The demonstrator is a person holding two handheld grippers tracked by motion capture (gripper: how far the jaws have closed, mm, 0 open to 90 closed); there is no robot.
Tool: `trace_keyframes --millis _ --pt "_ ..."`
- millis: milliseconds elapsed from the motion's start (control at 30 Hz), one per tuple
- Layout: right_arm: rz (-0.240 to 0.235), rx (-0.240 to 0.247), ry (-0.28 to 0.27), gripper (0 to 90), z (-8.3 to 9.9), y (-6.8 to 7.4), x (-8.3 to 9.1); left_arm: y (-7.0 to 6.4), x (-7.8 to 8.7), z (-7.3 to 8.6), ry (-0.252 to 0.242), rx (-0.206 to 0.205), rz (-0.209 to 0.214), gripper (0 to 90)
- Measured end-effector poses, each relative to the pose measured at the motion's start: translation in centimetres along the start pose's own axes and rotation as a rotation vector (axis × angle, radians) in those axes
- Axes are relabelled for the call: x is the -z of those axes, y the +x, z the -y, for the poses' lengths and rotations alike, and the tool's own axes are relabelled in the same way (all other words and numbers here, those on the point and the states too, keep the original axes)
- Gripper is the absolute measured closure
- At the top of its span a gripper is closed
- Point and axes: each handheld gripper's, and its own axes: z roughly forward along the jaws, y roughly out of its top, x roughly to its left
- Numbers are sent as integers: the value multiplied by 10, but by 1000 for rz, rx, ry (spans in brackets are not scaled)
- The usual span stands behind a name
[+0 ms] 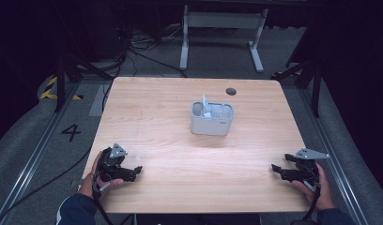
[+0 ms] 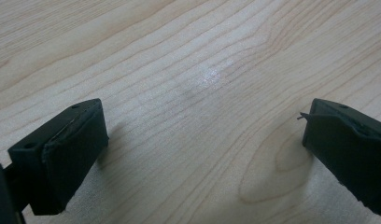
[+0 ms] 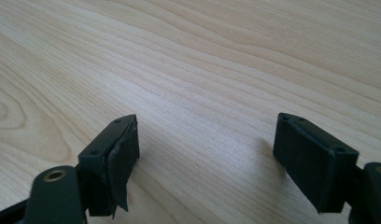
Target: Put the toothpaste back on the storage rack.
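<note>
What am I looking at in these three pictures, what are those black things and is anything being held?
A person sits at a wooden table and holds a hand-operated two-jaw tool in each hand. The high view looks down from above: the left gripper rests near the table's near left corner, the right gripper near the near right edge. The other two pictures come from small cameras riding on the tools, looking along their black jaws at bare wood: the left gripper and the right gripper both stand wide open and hold nothing. Near the table's middle stands a grey container with something white sticking up from it, apart from both tools.
</note>
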Motion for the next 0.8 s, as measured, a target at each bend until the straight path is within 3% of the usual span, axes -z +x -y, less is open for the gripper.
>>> trace_keyframes --millis 800 --pt "5 -2 3 217 0 0 0 -1 -1 -1 5 7 2 3"
